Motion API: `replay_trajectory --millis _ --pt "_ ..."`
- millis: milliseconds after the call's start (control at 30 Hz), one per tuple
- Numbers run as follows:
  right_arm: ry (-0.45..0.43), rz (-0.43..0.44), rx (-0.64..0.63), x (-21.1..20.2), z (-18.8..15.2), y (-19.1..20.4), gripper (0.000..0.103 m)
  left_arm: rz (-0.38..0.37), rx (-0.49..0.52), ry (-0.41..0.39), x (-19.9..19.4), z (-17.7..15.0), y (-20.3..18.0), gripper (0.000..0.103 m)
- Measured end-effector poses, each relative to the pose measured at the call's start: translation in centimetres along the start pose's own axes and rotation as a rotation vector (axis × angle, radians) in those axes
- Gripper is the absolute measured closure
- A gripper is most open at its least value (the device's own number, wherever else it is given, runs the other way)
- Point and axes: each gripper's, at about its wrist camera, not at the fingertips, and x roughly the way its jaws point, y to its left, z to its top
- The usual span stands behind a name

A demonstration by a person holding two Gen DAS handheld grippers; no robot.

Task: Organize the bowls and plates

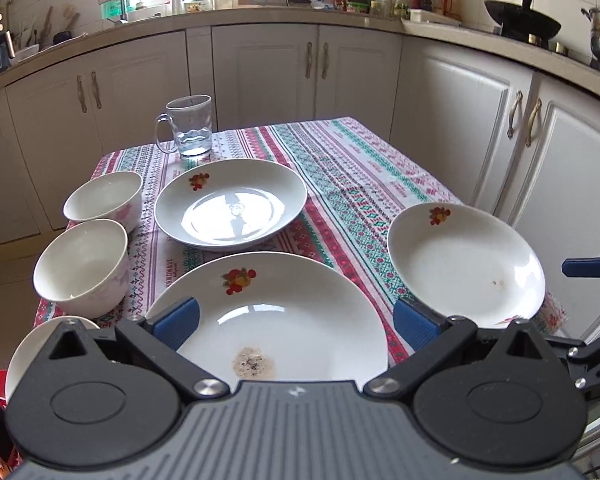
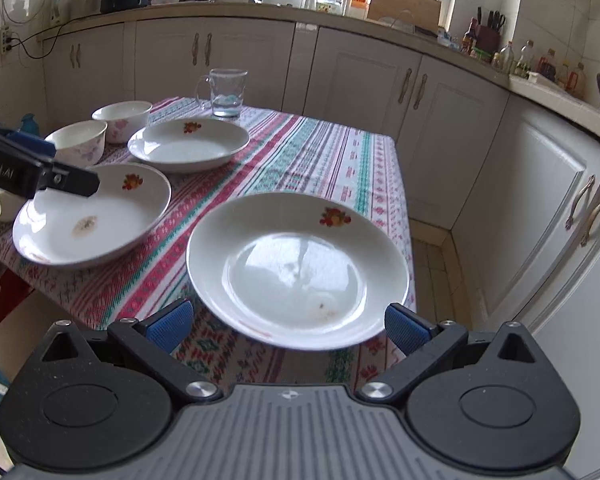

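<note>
Plates and bowls sit apart on the striped cloth table (image 1: pixel 340 168), so I think I am at the very start: picking a first plate to stack. My left gripper (image 1: pixel 296 320) is wide open and holds nothing. Just under it lies the white round plate with the brown stain (image 1: pixel 300 320). My right gripper (image 2: pixel 286 324) is wide open too, and the white round plate at the table corner (image 2: pixel 296 268) lies just ahead, between its blue pads. A clean white plate (image 1: pixel 230 204) sits farther ahead of my left jaws, with two white flowered bowls (image 1: pixel 82 264) off to their left. Next I should slide one pad under a rim and squeeze gently.
</note>
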Motion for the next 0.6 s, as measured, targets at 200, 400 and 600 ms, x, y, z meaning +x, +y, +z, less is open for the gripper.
replay_trajectory --millis 200,400,600 --pt "0.043 0.035 0.046 2.4 -1.5 -0.9 0.000 -0.070 -0.009 0.040 1.3 0.4 -0.4 0.001" --pt "0.072 0.057 0.072 4.4 -2.2 -1.7 0.000 -0.087 -0.029 0.079 3.0 0.9 -0.4 0.001" --pt "0.067 0.074 0.074 5.7 -2.0 -2.5 0.000 -0.096 0.000 0.100 4.5 1.7 -1.1 0.001"
